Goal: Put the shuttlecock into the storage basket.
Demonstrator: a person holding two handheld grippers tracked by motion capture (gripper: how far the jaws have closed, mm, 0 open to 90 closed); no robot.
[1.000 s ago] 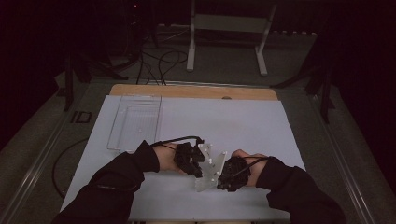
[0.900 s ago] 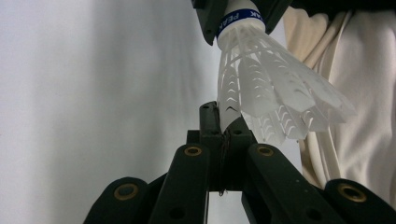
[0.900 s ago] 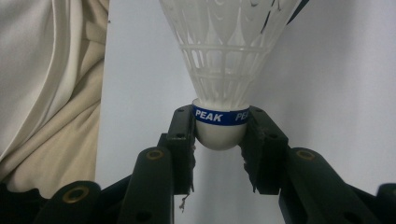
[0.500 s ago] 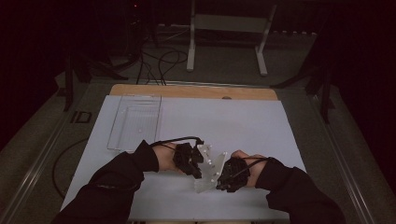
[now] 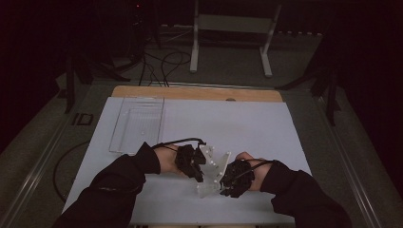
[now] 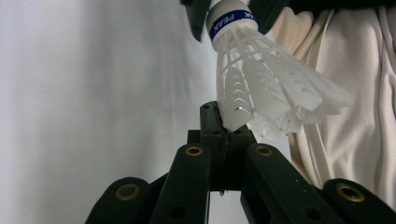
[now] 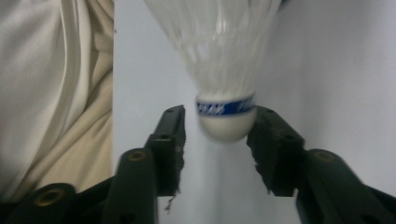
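- High view: both hands meet near the front middle of the white table [image 5: 266, 128]; left gripper [image 5: 197, 167] at about 9 o'clock of the shuttlecock, right gripper [image 5: 227, 179] at about 3 o'clock of it.
- Shuttlecock hard to make out from above, lost among pale plates between the two grippers.
- Clear plastic tray [image 5: 138, 124] lies on the table at 11 o'clock from the hands, well apart from them.
- Left gripper view: white shuttlecock [image 6: 261, 79] hangs skirt-down, cork end with blue band up at 12 o'clock.
- Left gripper [image 6: 227, 122] jaws pressed together, pinching the lower rim of the feather skirt right at the tips.
- Black jaws of the other gripper flank the cork at the top edge of that view.
- Right gripper view: shuttlecock [image 7: 219, 70] skirt up at 12 o'clock, cork end down between the jaws.
- Right gripper [image 7: 215, 133] jaws have just been opening; cork sits between them, a clear gap on the left side, right jaw just beside or barely touching the blue band, can't tell which.
- Cream cloth [image 7: 51, 93] at 9 o'clock in the right gripper view, behind the jaws.
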